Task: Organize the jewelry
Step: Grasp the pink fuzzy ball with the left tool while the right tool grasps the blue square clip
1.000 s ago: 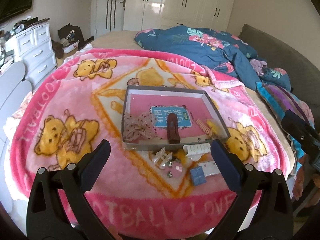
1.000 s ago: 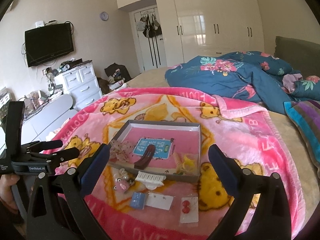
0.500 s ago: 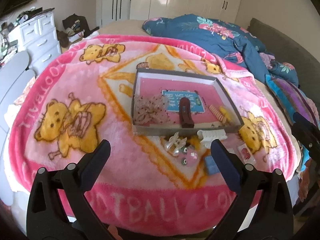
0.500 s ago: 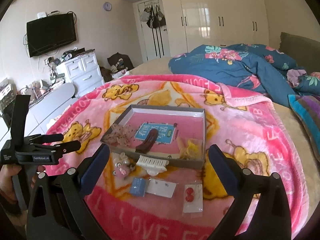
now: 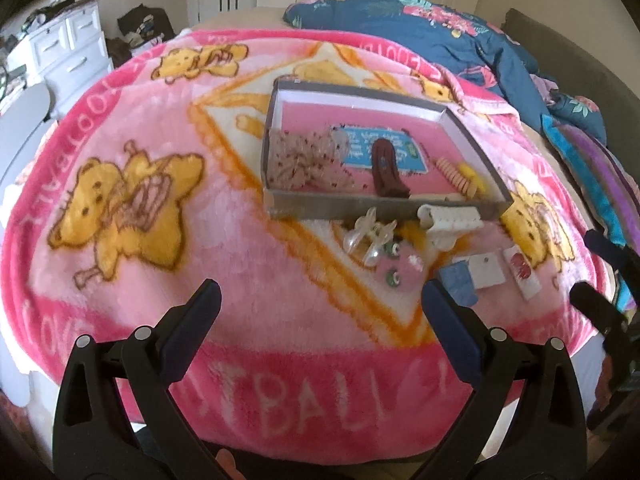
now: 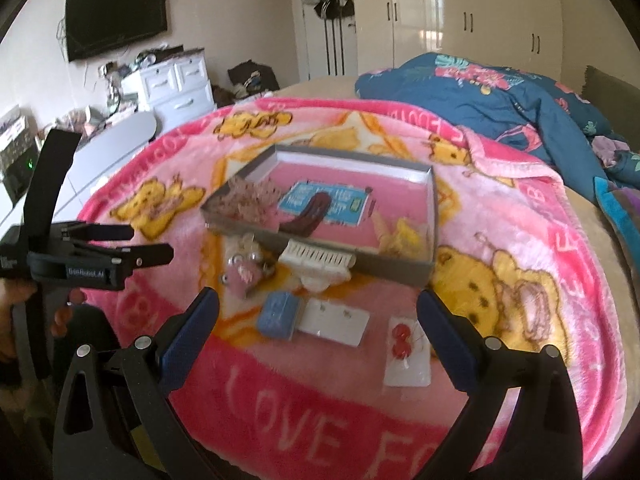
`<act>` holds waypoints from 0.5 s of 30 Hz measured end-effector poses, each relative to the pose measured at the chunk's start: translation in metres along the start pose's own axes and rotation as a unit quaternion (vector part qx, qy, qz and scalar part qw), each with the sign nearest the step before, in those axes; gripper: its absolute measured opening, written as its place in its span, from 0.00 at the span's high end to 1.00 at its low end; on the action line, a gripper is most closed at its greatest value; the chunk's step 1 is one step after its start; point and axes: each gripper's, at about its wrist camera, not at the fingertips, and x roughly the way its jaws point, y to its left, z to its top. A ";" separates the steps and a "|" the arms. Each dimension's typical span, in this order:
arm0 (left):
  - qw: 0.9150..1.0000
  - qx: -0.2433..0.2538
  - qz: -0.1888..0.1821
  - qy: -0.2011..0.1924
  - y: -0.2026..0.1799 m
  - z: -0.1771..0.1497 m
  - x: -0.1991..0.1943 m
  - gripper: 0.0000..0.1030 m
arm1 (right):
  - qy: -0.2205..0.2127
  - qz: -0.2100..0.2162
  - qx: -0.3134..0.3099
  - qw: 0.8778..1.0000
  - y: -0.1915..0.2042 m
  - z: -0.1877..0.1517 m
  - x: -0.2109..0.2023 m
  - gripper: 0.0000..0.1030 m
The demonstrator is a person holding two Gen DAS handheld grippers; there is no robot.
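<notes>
A grey shallow box (image 5: 276, 120) (image 6: 434, 208) lies on a pink teddy-bear blanket (image 5: 132, 184). Inside it are a lacy bow (image 5: 298, 156), a dark brown hair clip (image 5: 386, 168) and yellow pieces (image 5: 460, 174). In front of the box lie a clear clip (image 5: 370, 236), a pink fuzzy clip (image 5: 400, 270) (image 6: 240, 274), a white comb clip (image 5: 450, 218) (image 6: 318, 260), a blue item (image 6: 278, 316), a white earring card (image 6: 336, 320) and a red earring card (image 6: 406, 354). My left gripper (image 5: 320, 300) is open and empty, short of the loose pieces. My right gripper (image 6: 318, 310) is open and empty over the cards.
A blue floral duvet (image 6: 500, 92) is heaped at the back right of the bed. White drawers (image 6: 176, 80) and a wall TV (image 6: 116, 18) stand at the left. My left gripper's side shows in the right wrist view (image 6: 100, 264).
Both grippers have moved down and forward toward the loose pieces in front of the box. Both stay open and empty.
</notes>
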 end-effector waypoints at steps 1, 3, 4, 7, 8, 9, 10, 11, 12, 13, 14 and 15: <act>1.000 -0.004 -0.001 0.004 0.002 -0.001 0.003 0.09 | 0.005 0.001 -0.004 1.000 0.002 -0.003 0.004 0.05; 1.000 -0.011 -0.002 0.010 0.006 -0.002 0.008 0.09 | 0.012 0.002 -0.012 1.000 0.007 -0.007 0.012 0.05; 1.000 -0.013 -0.002 0.012 0.007 -0.003 0.010 0.09 | 0.014 0.002 -0.015 1.000 0.008 -0.008 0.015 0.05; 1.000 -0.020 -0.011 0.020 0.010 -0.003 0.017 0.12 | 0.023 0.004 -0.022 1.000 0.015 -0.014 0.027 0.06; 0.999 -0.021 -0.015 0.024 0.010 -0.004 0.019 0.16 | 0.026 0.005 -0.021 0.999 0.016 -0.016 0.031 0.06; 0.999 -0.020 -0.019 0.027 0.008 -0.004 0.021 0.21 | 0.029 0.006 -0.021 0.999 0.016 -0.016 0.033 0.06; 0.999 -0.019 -0.024 0.030 0.007 -0.005 0.022 0.24 | 0.032 0.009 -0.022 0.999 0.017 -0.018 0.039 0.12; 0.999 -0.018 -0.035 0.035 0.005 -0.005 0.025 0.30 | 0.035 0.010 -0.022 0.999 0.017 -0.019 0.042 0.18; 0.998 -0.017 -0.042 0.039 0.004 -0.006 0.027 0.36 | 0.041 0.011 -0.021 0.999 0.018 -0.021 0.046 0.19; 0.998 -0.015 -0.051 0.043 0.002 -0.007 0.029 0.40 | 0.047 0.015 -0.018 0.999 0.017 -0.023 0.052 0.21; 0.997 -0.015 -0.055 0.045 0.000 -0.007 0.030 0.45 | 0.051 0.017 -0.015 0.998 0.017 -0.024 0.057 0.25; 0.997 -0.015 -0.060 0.049 -0.001 -0.007 0.032 0.48 | 0.055 0.019 -0.013 0.998 0.018 -0.026 0.061 0.27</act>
